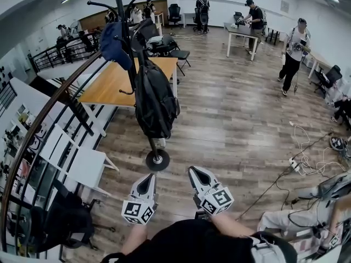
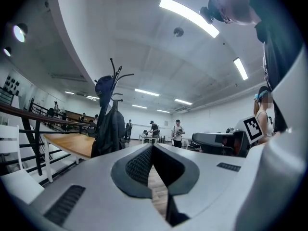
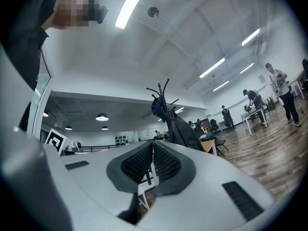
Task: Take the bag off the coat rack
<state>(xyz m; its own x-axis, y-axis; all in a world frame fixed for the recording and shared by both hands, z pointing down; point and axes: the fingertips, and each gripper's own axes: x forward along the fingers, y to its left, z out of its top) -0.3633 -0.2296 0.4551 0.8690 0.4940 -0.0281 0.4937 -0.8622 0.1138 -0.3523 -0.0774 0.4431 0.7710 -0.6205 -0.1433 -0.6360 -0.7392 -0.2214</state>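
A black backpack (image 1: 155, 100) hangs from a black coat rack (image 1: 122, 4) that stands on a round base (image 1: 157, 160) on the wooden floor. A dark blue cap (image 1: 115, 43) hangs on the rack's left side. Both grippers sit low in the head view, short of the rack's base and apart from it. My left gripper (image 1: 146, 183) is shut with nothing held. My right gripper (image 1: 197, 175) is shut and holds nothing too. The backpack (image 2: 108, 129) shows left of centre in the left gripper view. In the right gripper view the backpack (image 3: 185, 133) hangs just right of centre.
A wooden table (image 1: 112, 84) stands behind the rack. A curved railing (image 1: 52, 130) runs along the left, with white chairs (image 1: 82, 163) and a dark bag (image 1: 63, 218) beside it. Cables and a power strip (image 1: 296, 163) lie on the floor at right. Several people (image 1: 293, 51) stand farther back.
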